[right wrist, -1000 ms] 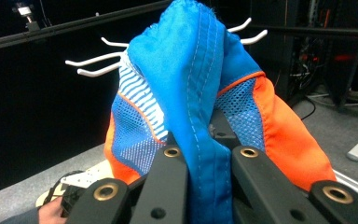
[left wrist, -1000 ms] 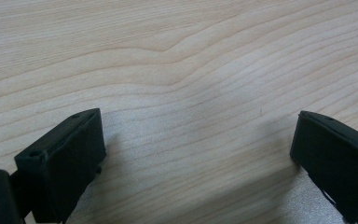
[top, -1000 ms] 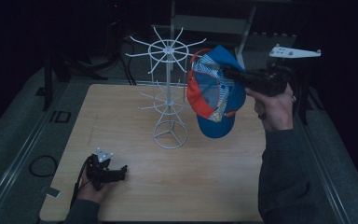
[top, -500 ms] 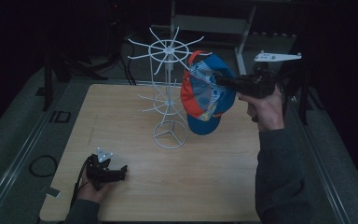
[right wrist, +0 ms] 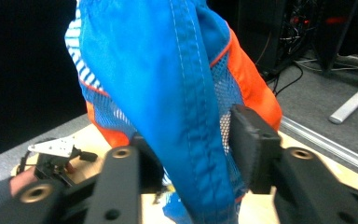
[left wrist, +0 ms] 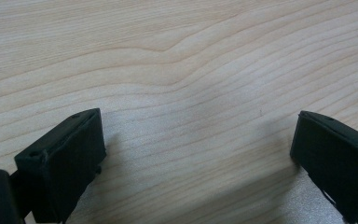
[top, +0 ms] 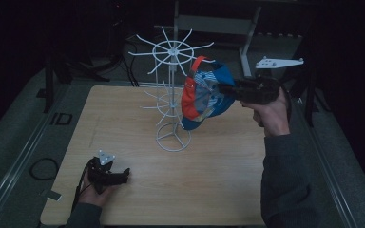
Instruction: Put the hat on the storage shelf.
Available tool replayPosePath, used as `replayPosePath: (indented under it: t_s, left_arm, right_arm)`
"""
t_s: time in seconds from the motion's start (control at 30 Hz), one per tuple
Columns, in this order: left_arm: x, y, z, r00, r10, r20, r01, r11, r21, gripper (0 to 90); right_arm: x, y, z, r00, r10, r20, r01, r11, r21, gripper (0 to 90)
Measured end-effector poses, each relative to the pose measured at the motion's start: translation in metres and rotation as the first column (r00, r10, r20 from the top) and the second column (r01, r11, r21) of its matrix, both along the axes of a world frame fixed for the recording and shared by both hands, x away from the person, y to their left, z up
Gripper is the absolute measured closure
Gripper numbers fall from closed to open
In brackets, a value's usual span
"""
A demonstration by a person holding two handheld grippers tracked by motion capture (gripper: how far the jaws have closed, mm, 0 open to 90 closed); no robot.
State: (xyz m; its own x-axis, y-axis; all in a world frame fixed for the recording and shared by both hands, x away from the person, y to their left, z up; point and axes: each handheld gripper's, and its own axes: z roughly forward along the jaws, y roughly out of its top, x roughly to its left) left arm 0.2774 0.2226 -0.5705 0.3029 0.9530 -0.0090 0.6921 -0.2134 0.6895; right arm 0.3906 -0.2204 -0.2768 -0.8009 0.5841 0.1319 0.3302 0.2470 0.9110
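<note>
A blue, orange and white cap [top: 204,95] hangs beside the white wire rack [top: 172,71], against one of its upper arms. My right gripper [top: 224,89] is level behind the cap, to its right. Its jaws have just been opening. In the right gripper view they stand apart with the cap's blue fabric [right wrist: 182,93] between them, loose. My left gripper [top: 122,175] lies on the table near the front left. Its jaws are wide open over bare wood [left wrist: 196,154], with nothing between them.
The rack's round base [top: 173,138] stands mid-table on the light wooden table [top: 218,180]. Lower wire arms [top: 159,95] stick out to the left of the pole. Dark floor and cables [top: 43,168] surround the table. The left gripper [right wrist: 56,156] appears far off in the right gripper view.
The right hand carried the cap left and slightly down, up against the rack's arm. The left gripper stayed where it was.
</note>
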Motion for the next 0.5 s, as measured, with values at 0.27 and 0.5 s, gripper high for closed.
replayPosePath:
  t_s: [0.27, 0.5]
  left_arm:
    - [0.000, 0.000, 0.000, 1.0000, 0.001, 0.003, -0.001, 1.0000, 0.001, 3.1]
    - [0.000, 0.000, 0.000, 1.0000, 0.002, 0.004, -0.002, 1.0000, 0.000, 3.1]
  right_arm:
    - [-0.001, 0.001, -0.008, 0.9980, -0.061, 0.015, 0.062, 0.995, -0.078, 32.7]
    - [0.001, -0.003, -0.015, 0.9945, -0.104, 0.009, 0.105, 0.991, -0.087, 28.0]
